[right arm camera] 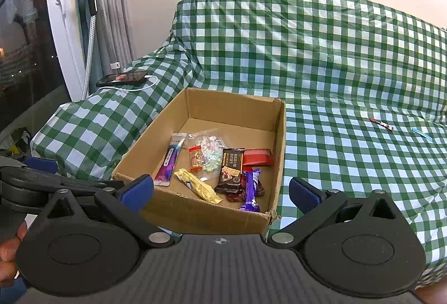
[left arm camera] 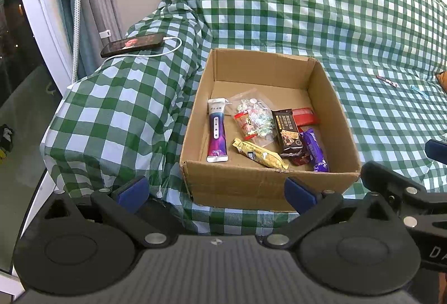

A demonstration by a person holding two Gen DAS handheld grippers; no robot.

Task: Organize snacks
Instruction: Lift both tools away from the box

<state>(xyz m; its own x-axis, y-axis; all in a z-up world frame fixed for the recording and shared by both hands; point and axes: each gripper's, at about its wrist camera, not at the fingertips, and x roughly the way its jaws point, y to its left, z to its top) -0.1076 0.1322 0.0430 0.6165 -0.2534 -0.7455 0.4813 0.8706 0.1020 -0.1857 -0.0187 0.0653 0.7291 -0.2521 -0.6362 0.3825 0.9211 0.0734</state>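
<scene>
Green-and-white checked cloth (left arm camera: 293, 11) covers the sofa (right arm camera: 321, 52) where we see an open cardboard box (left arm camera: 251, 184) sitting on the seat, close against the covered armrest. Inside the box the snacks lie toward its near end: a purple-and-white sachet (left arm camera: 216, 133) along the left wall, a clear bag of wrapped sweets (left arm camera: 252, 115) in the middle, a yellow bar (left arm camera: 259, 154) near the front wall, a dark brown bar (left arm camera: 287, 132) beside it, a red packet (left arm camera: 307, 115) against the right wall and a purple wrapper (left arm camera: 315, 150) in the near right corner. The far end of the box floor is bare cardboard.

Our left hand-held gripper (left arm camera: 216, 193) hangs just in front of the box, its blue-padded jaws spread wide and grasping nothing. Our right hand-held gripper (right arm camera: 220, 192) sits at the box's near right corner, likewise released, with nothing between its pads.

A phone (left arm camera: 132, 44) rests on the armrest with a white cable (left arm camera: 167, 48) plugged in. Farther along the seat, well apart from the box, lie a small red strip (right arm camera: 381, 124) and a thin blue strip (right arm camera: 421, 133).
</scene>
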